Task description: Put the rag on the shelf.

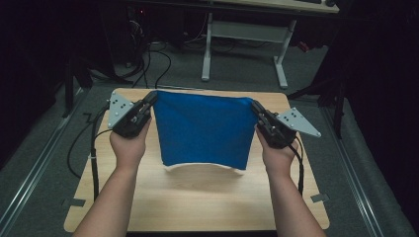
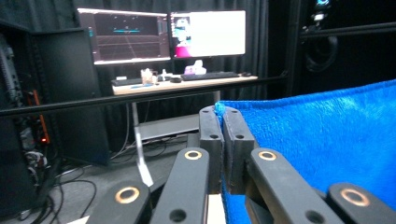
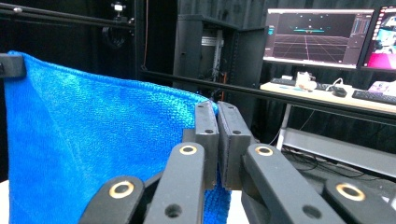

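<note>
Dark curtains and cable-strewn grey floor surround a light wooden table [image 1: 197, 197], with a desk of lit monitors [image 2: 163, 35] beyond it. Above the table hangs a blue cloth [image 1: 202, 131], stretched between two hand-held tools and lifted so that its upper edge is taut while its pale-edged lower hem hangs just above or on the wood; which of the two I cannot tell. The left gripper [image 1: 152, 98] is clamped on the cloth's upper left corner, a small tuft of blue showing between its closed jaws in the left gripper view. The right gripper [image 1: 256, 106] pinches the upper right corner the same way.

Both holds look shallow, taking only the very tip of each corner. If the hands pull apart too hard, or one rises faster than the other, a corner could slide out and the cloth would swing down from the remaining grip. A slack top edge would let the cloth sag and fold unevenly when lowered.
</note>
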`<state>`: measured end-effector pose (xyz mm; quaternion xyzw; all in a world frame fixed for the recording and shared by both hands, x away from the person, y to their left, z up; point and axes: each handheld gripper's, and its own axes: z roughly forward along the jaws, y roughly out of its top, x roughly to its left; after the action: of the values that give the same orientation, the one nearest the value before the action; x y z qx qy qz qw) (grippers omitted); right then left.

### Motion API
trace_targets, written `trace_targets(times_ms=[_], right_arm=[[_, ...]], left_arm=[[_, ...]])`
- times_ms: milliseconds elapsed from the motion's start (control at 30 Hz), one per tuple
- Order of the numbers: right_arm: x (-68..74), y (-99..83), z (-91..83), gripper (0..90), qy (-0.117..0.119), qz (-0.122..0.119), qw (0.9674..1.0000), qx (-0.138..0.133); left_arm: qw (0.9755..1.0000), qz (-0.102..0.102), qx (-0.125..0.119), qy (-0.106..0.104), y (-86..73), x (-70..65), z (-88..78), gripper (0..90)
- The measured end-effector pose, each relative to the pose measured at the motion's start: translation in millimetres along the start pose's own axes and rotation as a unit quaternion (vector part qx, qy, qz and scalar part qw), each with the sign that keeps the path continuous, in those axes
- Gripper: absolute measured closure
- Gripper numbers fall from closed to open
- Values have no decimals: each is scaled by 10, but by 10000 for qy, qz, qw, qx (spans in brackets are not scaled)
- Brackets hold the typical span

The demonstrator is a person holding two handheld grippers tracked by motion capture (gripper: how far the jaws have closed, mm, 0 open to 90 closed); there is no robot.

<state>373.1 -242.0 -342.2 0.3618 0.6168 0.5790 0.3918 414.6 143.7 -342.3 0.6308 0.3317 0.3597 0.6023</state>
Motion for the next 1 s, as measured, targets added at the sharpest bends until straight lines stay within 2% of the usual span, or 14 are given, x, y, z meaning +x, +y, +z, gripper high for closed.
trace_targets(times_ms=[167, 333, 500, 567, 633, 833, 933, 1000], right_arm=[[-38, 45, 135, 884, -76, -32, 10000, -2], [-99, 126, 293, 885, -183, -40, 9998, 50], [-189, 176, 458, 884, -262, 15, 9996, 109], [-219, 187, 528, 884, -276, 2, 9995, 149], [-283, 193, 638, 884, -247, 45, 9994, 251], [-366, 187, 827, 883, -370, -37, 9982, 465], [-432, 134, 922, 883, -409, -73, 9975, 567], [-448, 108, 952, 883, -417, -109, 9970, 635]], left_arm=[[9998, 130, 47, 140, 21, 47, 139, 883], [9994, 266, -22, 217, 82, 90, 258, 884], [9991, 288, 17, 318, 125, 138, 394, 883], [9987, 332, 87, 368, 135, 157, 458, 883], [9978, 382, 310, 440, 148, 208, 592, 882], [9967, 457, 438, 512, 145, 240, 764, 879], [9969, 336, 538, 474, 73, 296, 858, 878], [9955, 342, 735, 483, -2, 304, 924, 877]])
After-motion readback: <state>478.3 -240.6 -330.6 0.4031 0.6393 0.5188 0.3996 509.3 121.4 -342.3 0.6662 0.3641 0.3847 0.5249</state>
